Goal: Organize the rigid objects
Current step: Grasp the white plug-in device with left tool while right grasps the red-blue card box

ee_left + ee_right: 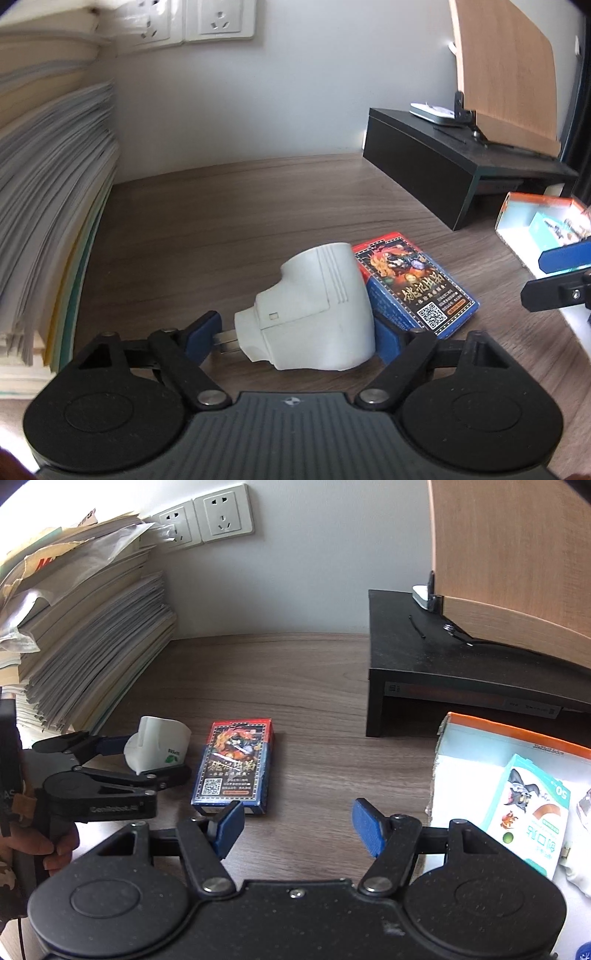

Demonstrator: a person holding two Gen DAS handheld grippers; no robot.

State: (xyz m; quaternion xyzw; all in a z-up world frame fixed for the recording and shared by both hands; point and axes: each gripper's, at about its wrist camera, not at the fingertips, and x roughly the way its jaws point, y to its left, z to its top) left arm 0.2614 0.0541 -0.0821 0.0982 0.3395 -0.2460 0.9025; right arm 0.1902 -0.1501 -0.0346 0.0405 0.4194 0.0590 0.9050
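Blue-padded fingers (201, 330) of the left tool (299, 341) are pinching a white plug adapter (317, 310), one pad against its metal prongs and the other against its rounded body. In the right wrist view the adapter (159, 747) sits between the left tool's (144, 757) black arms, low over the wood-grain surface (314, 701); whether it touches the surface cannot be told. The right tool (297, 827) is spread wide with nothing between its blue pads (231, 825), held above the surface. Just beside the adapter, on its right, a card box (413, 284) with a red and blue printed face and a QR code lies flat on the surface; in the right wrist view the card box (234, 768) lies just beyond the right tool's left pad. To the right, an open carton (461, 760) with an orange rim holds a light green cartoon-printed pack (528, 808). A tall stack of books and papers (96, 638) stands at the left, near the adapter. Farther back on the right, a black riser (443, 657) carries a wooden panel (517, 554). Two wall sockets (207, 520) are mounted on the pale wall behind the stack.
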